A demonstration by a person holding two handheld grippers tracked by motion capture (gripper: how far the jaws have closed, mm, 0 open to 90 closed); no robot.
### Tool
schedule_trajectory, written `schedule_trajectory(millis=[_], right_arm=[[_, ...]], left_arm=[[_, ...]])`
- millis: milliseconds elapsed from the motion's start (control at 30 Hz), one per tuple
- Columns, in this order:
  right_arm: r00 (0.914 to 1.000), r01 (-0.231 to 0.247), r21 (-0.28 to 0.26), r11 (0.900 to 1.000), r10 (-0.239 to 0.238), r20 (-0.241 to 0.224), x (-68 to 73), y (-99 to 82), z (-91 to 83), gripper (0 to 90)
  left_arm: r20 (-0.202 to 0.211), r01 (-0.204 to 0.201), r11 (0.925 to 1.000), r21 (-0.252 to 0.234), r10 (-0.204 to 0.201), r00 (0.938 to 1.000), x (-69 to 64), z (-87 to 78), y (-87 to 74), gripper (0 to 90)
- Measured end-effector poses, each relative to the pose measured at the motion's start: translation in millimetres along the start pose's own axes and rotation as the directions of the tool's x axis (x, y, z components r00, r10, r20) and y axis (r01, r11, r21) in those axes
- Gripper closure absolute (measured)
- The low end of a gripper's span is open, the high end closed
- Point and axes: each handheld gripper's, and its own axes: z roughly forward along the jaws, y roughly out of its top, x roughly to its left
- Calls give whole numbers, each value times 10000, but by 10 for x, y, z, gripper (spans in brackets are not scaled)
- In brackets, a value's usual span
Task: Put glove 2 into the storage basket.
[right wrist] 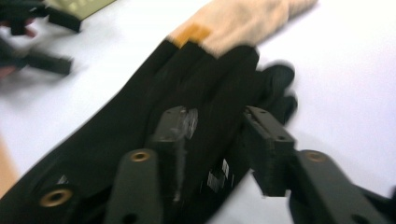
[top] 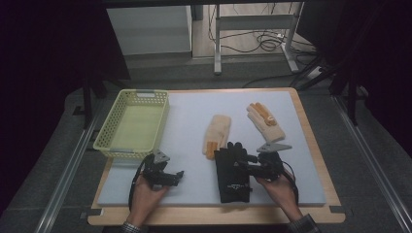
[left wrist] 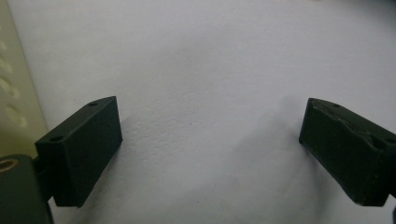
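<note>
Two grippers in play: right gripper [right wrist: 217, 140] straddles the black glove [top: 232, 175] near the mat's [top: 194, 121] front edge, jaws half open, probably lining up a grab. Left gripper [left wrist: 210, 140] idles left of the glove, jaws wide and empty, likely waiting its turn.

The black glove [top: 232, 172] is showing small white print, the two other gloves [top: 216, 133] are looking cream with orange, the basket [top: 108, 140] pale yellow.

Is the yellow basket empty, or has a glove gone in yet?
Empty. The high view shows the yellow basket with a bare floor; the black glove and both cream gloves lie on the mat.
</note>
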Motion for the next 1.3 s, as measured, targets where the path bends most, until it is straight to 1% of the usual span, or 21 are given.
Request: schedule_trajectory(millis=[100, 133, 167, 200, 233, 267, 333, 400, 500, 533, 567, 633, 667, 700, 767, 833, 900, 1000, 1133, 1200, 1300], right_arm=[[9997, -202, 298, 9994, 198, 145, -57, 114, 223, 511], [9990, -306, 599, 9977, 287, 332, -81, 135, 303, 570], [9985, -446, 845, 9954, 418, 349, -107, 137, 370, 687], [9979, -644, 982, 9931, 636, 111, -130, 130, 408, 771], [9966, -820, 908, 9925, 819, 45, -133, 126, 414, 843], [9968, -803, 876, 9929, 799, 80, -124, 134, 393, 858], [9981, -536, 675, 9963, 515, 326, -79, 165, 315, 864], [9984, -400, 322, 9987, 387, 410, -58, 215, 180, 865], [9968, -309, 99, 9995, 301, 747, -57, 264, 51, 864], [9959, -305, 35, 9995, 301, 857, -69, 266, 31, 864], [9961, -366, 52, 9993, 361, 810, -88, 259, 31, 861], [9960, -543, 238, 9982, 525, 726, -128, 209, 102, 849], [9953, -618, 391, 9973, 587, 768, -153, 161, 169, 833], [9950, -709, 510, 9962, 670, 743, -172, 124, 218, 784], [9945, -837, 459, 9954, 805, 673, -199, 81, 254, 692], [9952, -817, 343, 9961, 797, 564, -215, 69, 198, 629], [9966, -597, 286, 9978, 579, 577, -218, 61, 121, 612], [9977, -293, 365, 9989, 270, 614, -228, -11, -26, 643], [9994, -113, 753, 9971, 88, 339, -210, -231, -158, 780], [9998, -18, 897, 9960, 0, 200, -178, -355, -205, 825], [9992, 199, 971, 9951, -163, -375, -106, -497, -250, 852]], left_arm=[[0, 2, 10000, -3, -2, 10000, 0, 0, -1, 62], [-2, 1, 10000, -3, -1, 10000, 0, 0, -1, 62], [-1, -2, 10000, -1, 2, 10000, 0, -1, -1, 62], [1, 0, 10000, -1, 0, 10000, 0, -1, -1, 62], [2, 1, 10000, 0, -1, 10000, 0, 0, -1, 61], [3, -1, 10000, 4, 1, 10000, 1, 0, -1, 62], [2, 0, 10000, 4, 0, 10000, 1, 0, -1, 62], [0, 2, 10000, -6, -2, 10000, 0, 0, -1, 62], [-2, -1, 10000, 3, 1, 10000, 0, 0, 0, 62], [-1, -1, 10000, 5, 1, 10000, 0, 0, 0, 62], [2, 4, 10000, 4, -4, 10000, 0, 0, 0, 62], [1, -1, 10000, 2, 1, 10000, 0, 0, 0, 61], [0, 1, 10000, 0, -1, 10000, 0, 0, 0, 61], [-1, 3, 10000, -3, -3, 10000, 0, 0, -1, 62], [2, 5, 10000, -3, -5, 10000, 0, 0, -1, 62], [0, 4, 10000, 1, -4, 10000, 0, 0, 0, 61], [2, 7, 10000, -1, -7, 10000, 0, 0, -1, 62], [1, 6, 10000, -3, -6, 10000, 0, 0, 0, 62], [11, 12, 10000, 5, -12, 10000, 2, 0, 0, 61], [13, 15, 10000, 5, -15, 10000, 2, 0, 0, 61], [29, 33, 10000, 8, -33, 10000, 4, 0, 1, 61]])
